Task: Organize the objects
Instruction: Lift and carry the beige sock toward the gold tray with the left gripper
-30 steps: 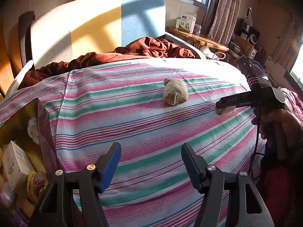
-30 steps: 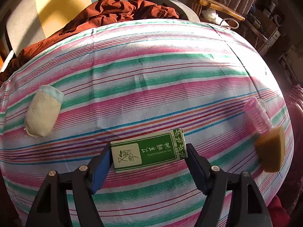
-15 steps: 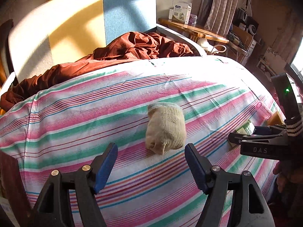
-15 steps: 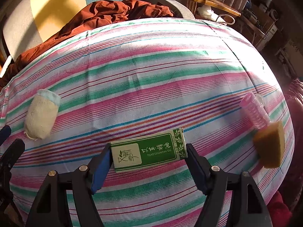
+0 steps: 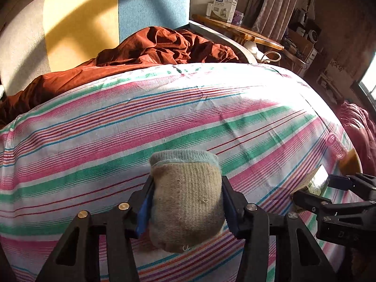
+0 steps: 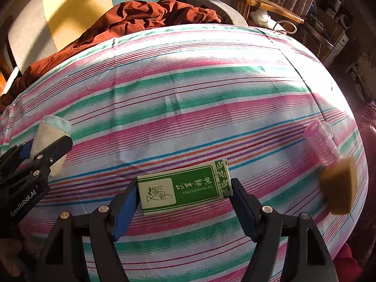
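Your rolled sock (image 5: 186, 202) lies on the striped sheet (image 5: 164, 127) with broad bare cloth beyond it up to the rumpled brown blanket (image 5: 162, 47), and the sheet's rounded right edge falls away past the pink bottle (image 6: 320, 143) and the tan sponge (image 6: 339, 185), both well to the right of the sock. Your left gripper (image 5: 186, 205) slants steeply down over the sock, its jaws closing and the blue pads already against both sides. Your right gripper (image 6: 184, 196), right of the sock, tilts down steeper, clenched on the green essential-oil box (image 6: 184, 188) end to end.
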`<control>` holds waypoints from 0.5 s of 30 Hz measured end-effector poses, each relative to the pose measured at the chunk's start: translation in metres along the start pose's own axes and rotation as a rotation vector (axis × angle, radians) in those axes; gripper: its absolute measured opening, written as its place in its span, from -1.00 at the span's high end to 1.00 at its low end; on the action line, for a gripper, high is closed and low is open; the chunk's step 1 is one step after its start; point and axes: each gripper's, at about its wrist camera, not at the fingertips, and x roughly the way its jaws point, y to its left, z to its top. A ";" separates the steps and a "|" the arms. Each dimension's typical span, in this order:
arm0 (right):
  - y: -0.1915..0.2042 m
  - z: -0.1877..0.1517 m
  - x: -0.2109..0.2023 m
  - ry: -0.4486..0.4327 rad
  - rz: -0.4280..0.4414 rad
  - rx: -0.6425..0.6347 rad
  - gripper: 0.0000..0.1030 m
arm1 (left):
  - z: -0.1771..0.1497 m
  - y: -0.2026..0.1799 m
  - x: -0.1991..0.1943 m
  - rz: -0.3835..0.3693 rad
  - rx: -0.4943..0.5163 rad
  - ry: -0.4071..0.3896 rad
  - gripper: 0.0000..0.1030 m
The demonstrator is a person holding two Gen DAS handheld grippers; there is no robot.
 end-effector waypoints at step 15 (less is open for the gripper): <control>0.078 -0.016 -0.008 -0.011 0.190 -0.307 -0.47 | -0.157 0.033 -0.118 0.061 -0.109 -0.102 -0.02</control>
